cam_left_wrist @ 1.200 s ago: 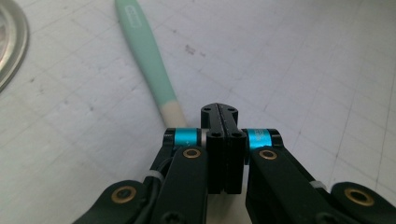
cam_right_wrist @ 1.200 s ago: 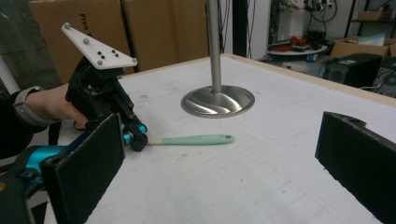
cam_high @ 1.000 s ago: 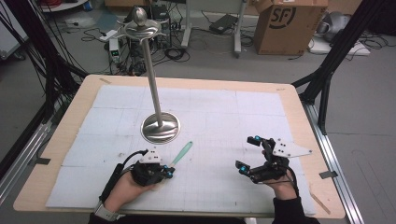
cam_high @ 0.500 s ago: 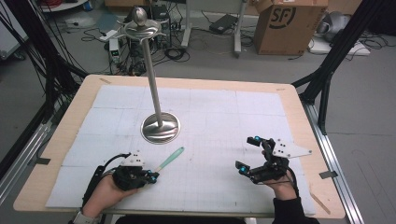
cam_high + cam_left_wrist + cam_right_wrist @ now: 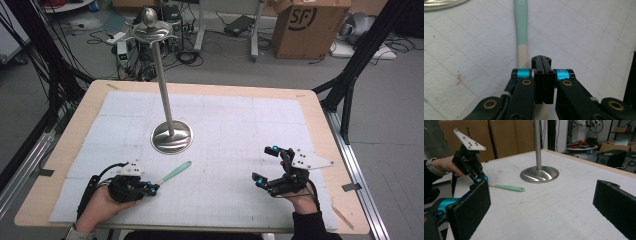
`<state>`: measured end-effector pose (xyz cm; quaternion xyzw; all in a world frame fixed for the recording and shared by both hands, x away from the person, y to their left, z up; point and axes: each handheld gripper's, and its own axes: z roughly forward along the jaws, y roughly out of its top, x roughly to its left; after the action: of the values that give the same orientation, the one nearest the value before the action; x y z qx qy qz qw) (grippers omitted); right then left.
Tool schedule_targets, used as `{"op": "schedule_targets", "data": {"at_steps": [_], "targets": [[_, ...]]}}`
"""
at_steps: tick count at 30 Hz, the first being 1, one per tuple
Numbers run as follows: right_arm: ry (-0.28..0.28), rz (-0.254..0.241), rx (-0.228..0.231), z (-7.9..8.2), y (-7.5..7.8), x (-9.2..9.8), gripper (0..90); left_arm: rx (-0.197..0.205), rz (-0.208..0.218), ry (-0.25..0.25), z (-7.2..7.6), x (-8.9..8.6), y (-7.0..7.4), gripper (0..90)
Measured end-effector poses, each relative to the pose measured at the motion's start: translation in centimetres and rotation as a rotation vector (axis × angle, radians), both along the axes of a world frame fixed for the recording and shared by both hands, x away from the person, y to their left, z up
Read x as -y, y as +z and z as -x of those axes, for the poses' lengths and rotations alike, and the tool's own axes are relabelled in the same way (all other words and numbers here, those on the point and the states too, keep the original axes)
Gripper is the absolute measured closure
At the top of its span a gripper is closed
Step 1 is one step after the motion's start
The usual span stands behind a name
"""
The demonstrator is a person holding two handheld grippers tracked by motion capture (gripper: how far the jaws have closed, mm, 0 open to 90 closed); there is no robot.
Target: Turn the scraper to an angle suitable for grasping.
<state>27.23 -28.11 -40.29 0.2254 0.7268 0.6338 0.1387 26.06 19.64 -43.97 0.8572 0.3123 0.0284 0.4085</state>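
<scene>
Mint spatula (image 5: 174, 173) clamped in low, level left tool (image 5: 151, 188).

On the tabletop (image 5: 310, 115), the spatula (image 5: 172, 174) lies just ahead of the left hand-held gripper (image 5: 150, 188), pointing toward the stand (image 5: 171, 136) beyond it. The right hand-held gripper (image 5: 266, 166) sits well apart, across the tabletop.

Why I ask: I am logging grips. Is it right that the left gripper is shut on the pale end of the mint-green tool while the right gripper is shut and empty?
Not quite. The left gripper is shut on the mint-green tool, but the right gripper is open, not shut: the right gripper view shows its jaws wide apart with nothing between them.
</scene>
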Motion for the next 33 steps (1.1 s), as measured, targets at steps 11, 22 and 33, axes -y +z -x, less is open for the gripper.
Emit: {"op": "schedule_targets", "data": {"at_steps": [11, 22, 33], "targets": [[0.009, 0.025, -0.016, -0.2, -0.4, -0.5, 0.6, 0.061, 0.054, 0.12, -2.0, 0.9, -0.3, 89.8], [-0.001, 0.015, -0.016, -0.2, -0.2, -0.1, 0.6, 0.027, -0.006, 0.126, -4.6, 3.7, -0.5, 89.8], [-0.004, 0.017, -0.019, -0.1, -0.2, 0.0, 0.6, 0.078, -0.002, 0.052, -3.7, 4.2, -0.3, 89.0]]}}
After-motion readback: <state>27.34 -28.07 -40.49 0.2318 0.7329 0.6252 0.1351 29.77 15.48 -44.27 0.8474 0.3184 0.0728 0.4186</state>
